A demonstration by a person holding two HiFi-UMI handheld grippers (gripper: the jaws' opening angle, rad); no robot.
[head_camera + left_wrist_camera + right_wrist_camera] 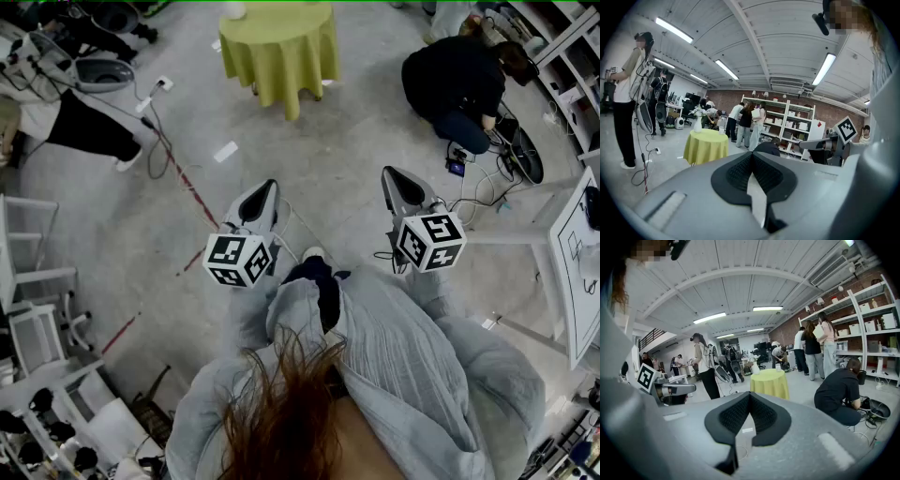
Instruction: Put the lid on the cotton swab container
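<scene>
Holding: person has left gripper (269,186) and right gripper (388,173) out above the floor (337,141).
Left jaws: closed tip to tip, nothing between them.
Right jaws: closed, nothing between them.
Bench (278,52): round, yellow-green cloth, well ahead of both grippers.
Vase (233,9): white, on the bench; contents too small to tell.
Whereabouts: cannot tell where the swab container or lid is.

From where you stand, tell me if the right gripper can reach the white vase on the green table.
Probably not. The right gripper is held near the body, and the vase stands far off across open floor. Nothing blocks the way; walk closer.
</scene>
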